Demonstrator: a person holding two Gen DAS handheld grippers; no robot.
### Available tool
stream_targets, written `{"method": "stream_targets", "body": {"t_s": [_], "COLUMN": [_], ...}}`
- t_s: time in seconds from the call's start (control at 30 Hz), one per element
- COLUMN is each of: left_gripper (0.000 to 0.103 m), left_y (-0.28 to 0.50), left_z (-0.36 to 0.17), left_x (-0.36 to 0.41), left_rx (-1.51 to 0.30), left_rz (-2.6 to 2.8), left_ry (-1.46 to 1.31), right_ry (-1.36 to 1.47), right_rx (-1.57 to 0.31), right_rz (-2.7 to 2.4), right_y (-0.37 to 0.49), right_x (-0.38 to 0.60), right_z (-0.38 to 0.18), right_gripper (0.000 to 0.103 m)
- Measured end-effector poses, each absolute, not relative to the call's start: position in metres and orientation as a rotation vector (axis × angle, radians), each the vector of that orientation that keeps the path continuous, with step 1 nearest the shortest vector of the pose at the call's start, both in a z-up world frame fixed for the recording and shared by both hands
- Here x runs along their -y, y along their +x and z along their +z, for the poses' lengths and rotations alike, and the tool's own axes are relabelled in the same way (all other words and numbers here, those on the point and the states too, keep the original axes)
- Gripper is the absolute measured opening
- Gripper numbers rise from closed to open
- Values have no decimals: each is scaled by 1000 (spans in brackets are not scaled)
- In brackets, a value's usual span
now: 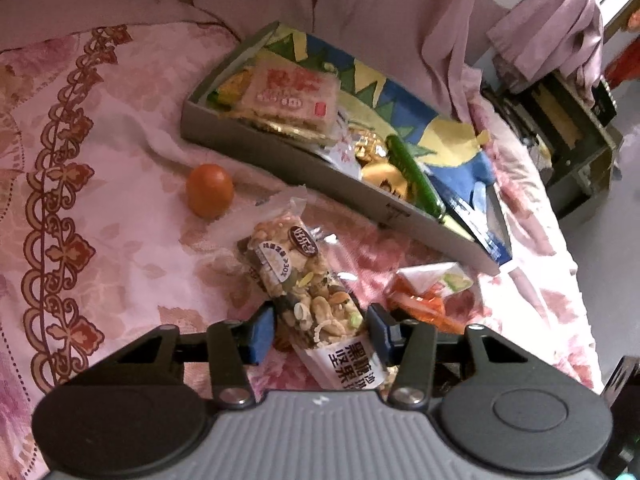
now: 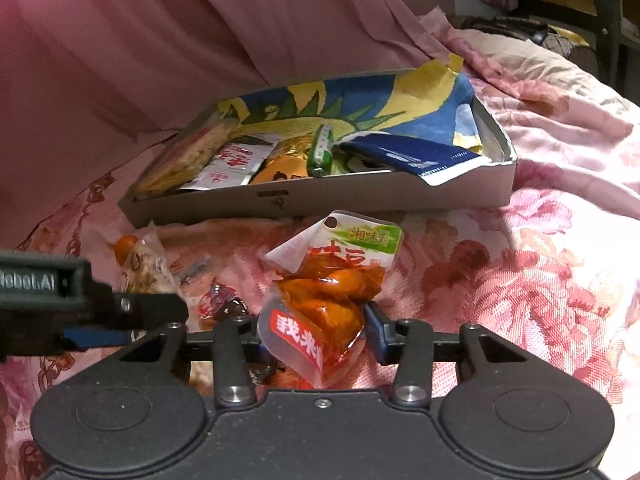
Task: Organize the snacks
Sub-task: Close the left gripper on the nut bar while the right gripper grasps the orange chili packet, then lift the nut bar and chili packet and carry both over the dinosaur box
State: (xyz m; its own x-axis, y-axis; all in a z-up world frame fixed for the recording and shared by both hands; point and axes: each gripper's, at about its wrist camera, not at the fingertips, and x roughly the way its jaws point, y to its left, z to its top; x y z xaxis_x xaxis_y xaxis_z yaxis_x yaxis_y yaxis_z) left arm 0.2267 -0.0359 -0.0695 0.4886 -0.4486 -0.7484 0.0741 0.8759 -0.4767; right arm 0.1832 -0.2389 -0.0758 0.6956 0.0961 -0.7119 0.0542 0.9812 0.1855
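Note:
A grey cardboard box [image 1: 280,160] lies on the floral bedspread and holds several snack packs; it also shows in the right wrist view [image 2: 320,200]. My left gripper [image 1: 318,330] has its blue pads on either side of a clear nut bar pack [image 1: 304,280], close against it. My right gripper [image 2: 316,336] is shut on an orange spicy snack pouch [image 2: 332,288], which also shows in the left wrist view [image 1: 424,292]. The left gripper's body [image 2: 60,296] shows at the left of the right wrist view.
An orange fruit [image 1: 209,196] lies on the bedspread left of the nut bar. A small red wrapped candy [image 2: 218,300] lies between the grippers. Pink curtains [image 1: 360,20] hang behind the box. The bed edge [image 1: 568,240] and dark furniture [image 1: 568,140] are at right.

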Motion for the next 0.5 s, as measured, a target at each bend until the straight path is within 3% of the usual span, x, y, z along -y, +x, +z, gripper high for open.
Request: {"method": "stream_targets", "body": {"t_s": [0.5], "left_gripper": [46], "left_y": [225], "left_z": [-51], "left_x": [28], "left_rx": [-958], "left_rz": [-334], "left_ry": [-438], "right_ry": [218], "right_rx": [-709], "right_rz": [68], "right_y": [159], "right_x": [231], "right_z": [-44], "right_gripper": [46]}}
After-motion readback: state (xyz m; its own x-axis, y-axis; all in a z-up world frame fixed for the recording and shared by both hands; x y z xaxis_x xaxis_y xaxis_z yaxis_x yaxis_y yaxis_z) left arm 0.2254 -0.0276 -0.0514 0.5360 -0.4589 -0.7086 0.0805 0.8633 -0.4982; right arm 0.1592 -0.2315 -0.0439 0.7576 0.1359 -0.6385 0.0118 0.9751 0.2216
